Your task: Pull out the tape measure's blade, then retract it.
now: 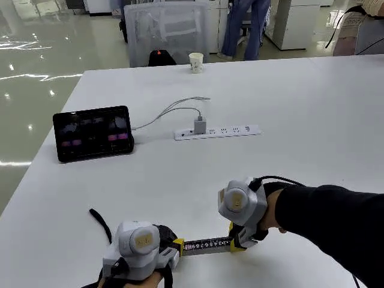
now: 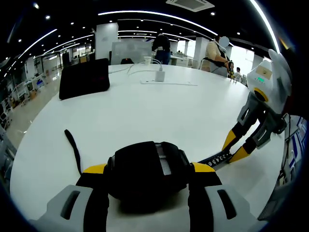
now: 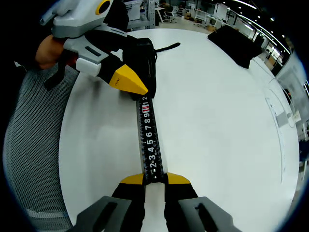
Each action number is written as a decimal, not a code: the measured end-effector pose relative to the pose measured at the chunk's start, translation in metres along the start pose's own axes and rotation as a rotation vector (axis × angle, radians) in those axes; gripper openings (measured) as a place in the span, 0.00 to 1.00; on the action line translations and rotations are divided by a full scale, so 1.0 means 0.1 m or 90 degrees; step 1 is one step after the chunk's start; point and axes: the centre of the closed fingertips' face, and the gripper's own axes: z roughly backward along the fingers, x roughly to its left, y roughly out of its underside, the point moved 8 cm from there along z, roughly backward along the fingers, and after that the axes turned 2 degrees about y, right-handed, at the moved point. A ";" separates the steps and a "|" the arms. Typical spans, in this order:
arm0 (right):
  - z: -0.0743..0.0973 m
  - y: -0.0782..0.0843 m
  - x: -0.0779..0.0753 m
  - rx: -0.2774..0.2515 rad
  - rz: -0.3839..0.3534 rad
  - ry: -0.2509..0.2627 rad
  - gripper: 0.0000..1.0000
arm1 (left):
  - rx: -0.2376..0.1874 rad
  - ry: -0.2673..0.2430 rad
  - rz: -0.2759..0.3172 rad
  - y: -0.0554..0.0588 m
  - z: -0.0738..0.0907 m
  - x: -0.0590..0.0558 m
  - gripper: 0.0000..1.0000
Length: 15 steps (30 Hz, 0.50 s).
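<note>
A black tape measure case (image 2: 147, 169) lies on the white table, clamped between the yellow-tipped fingers of my left gripper (image 2: 149, 168), which is shut on it. The case (image 1: 167, 235) sits at the table's near edge in the head view, and a black wrist strap (image 1: 99, 223) trails off to its left. A short stretch of the blade (image 3: 148, 147) (image 1: 207, 245) is drawn out, with numbers up to about 12 showing. My right gripper (image 3: 154, 179) (image 1: 237, 243) is shut on the blade's end. The left gripper (image 3: 123, 79) is seen holding the case (image 3: 144, 63) in the right gripper view.
A black tablet (image 1: 93, 132) stands at the left of the table. A white power strip (image 1: 217, 131) with a plugged charger and cable lies mid-table. A paper cup (image 1: 196, 62) stands near the far edge. A person (image 1: 245, 27) stands beyond the table.
</note>
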 end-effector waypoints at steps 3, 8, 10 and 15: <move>0.00 -0.02 0.00 -0.001 -0.001 0.000 0.11 | -0.001 0.000 0.000 0.00 0.00 0.00 0.62; -0.02 -0.06 0.00 -0.001 0.000 -0.001 0.11 | 0.000 0.001 0.001 0.00 0.00 0.00 0.62; -0.03 -0.08 0.00 0.001 0.002 -0.002 0.11 | 0.000 0.001 0.001 0.00 0.00 0.00 0.62; -0.03 -0.10 0.00 0.000 0.000 -0.001 0.11 | -0.002 0.000 0.001 0.00 0.00 0.00 0.62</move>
